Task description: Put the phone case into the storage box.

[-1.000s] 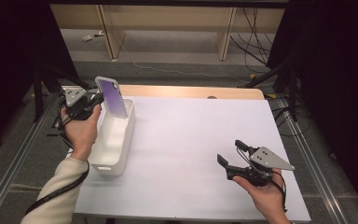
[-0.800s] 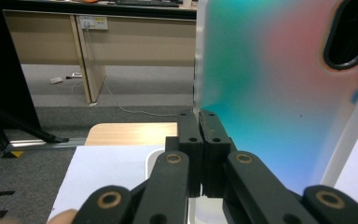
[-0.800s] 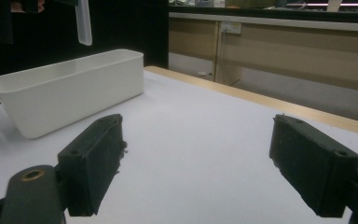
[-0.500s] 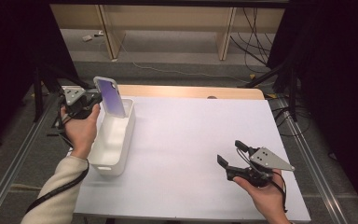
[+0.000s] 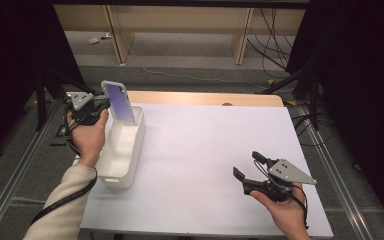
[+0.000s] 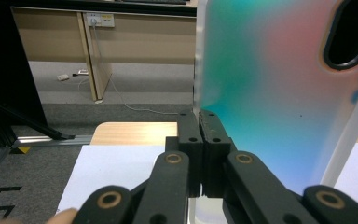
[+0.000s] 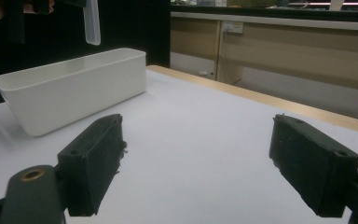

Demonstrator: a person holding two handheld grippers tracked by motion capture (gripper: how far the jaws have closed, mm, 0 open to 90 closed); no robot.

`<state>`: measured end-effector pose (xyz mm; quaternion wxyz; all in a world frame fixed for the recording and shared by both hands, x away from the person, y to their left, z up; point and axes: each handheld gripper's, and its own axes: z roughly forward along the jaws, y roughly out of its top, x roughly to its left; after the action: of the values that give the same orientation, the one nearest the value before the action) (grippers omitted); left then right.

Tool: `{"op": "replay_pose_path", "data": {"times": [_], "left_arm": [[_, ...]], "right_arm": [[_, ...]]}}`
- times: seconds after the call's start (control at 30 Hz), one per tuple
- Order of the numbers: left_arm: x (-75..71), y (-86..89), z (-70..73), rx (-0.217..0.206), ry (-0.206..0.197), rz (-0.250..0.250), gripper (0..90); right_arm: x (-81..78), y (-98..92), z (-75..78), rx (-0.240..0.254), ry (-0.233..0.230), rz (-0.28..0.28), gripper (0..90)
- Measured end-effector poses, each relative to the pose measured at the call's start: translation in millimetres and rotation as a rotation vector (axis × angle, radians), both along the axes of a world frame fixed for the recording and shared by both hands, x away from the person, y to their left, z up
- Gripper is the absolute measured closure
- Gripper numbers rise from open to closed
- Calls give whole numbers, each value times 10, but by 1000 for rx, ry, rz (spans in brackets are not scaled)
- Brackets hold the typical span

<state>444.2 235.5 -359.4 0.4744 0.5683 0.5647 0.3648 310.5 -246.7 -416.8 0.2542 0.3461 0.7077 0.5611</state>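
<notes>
Nearest the person, the right claw point(image 5: 246, 175) rests low at the near right of the white tabletop point(image 5: 215, 145), held in the right hand point(image 5: 282, 212). Jaws spread wide, nothing between them; in the right gripper view only bare tabletop lies in the gap. The hand's wrist is cut off by the lower edge of the high view.

Farther out on the left, a white bin point(image 5: 122, 147) lies lengthwise along the tabletop's left edge. Its inside looks plain white in the high view; the floor of the bin at the far end is hidden behind the phone case.

Above the bin's far end, the left claw point(image 5: 100, 104), in the left hand point(image 5: 90, 135), pinches a phone case point(image 5: 120, 102) by one long edge. Jaws pressed together on that edge in the left gripper view. The case stands upright, clear of the bin. Up close its translucent back shades teal to pink, with a dark camera cut-out point(image 6: 349, 32) at top right; its top and right side run out of that frame. In the right gripper view just its lower corner point(image 7: 92, 23) hangs above the bin point(image 7: 74, 88).

Beyond the tabletop: wooden furniture panels point(image 5: 180, 25) and loose cables on the floor, dim.
</notes>
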Motion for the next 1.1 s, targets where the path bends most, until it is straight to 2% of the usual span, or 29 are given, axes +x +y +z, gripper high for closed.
{"op": "replay_pose_path", "data": {"times": [0.03, 0.07, 0.1, 0.33, 0.4, 0.43, 1.03, 1.1], "left_arm": [[6, -3, -5, 3, 2, 1, 886], [12, -7, -8, 2, 4, 3, 886], [21, -9, -10, 6, 6, 0, 886], [62, -33, -8, 10, 7, 2, 886], [74, -38, -10, 10, 9, 0, 886], [79, -39, -10, 12, 10, 1, 886], [208, -68, -22, 11, 23, 12, 886], [219, -66, -25, 14, 26, 12, 886]], "right_arm": [[0, 0, -1, 1, 0, 2, 187], [7, 14, -14, 22, -10, 1, 187], [-2, -3, -5, 1, -2, -4, 187], [-15, -10, -10, 5, -6, -7, 188], [-25, -18, -3, -5, 10, -4, 189], [-18, -9, -15, 12, -10, -7, 191], [-36, -16, -12, 15, -8, 2, 194], [-38, -10, -15, 21, -19, -15, 194]]}}
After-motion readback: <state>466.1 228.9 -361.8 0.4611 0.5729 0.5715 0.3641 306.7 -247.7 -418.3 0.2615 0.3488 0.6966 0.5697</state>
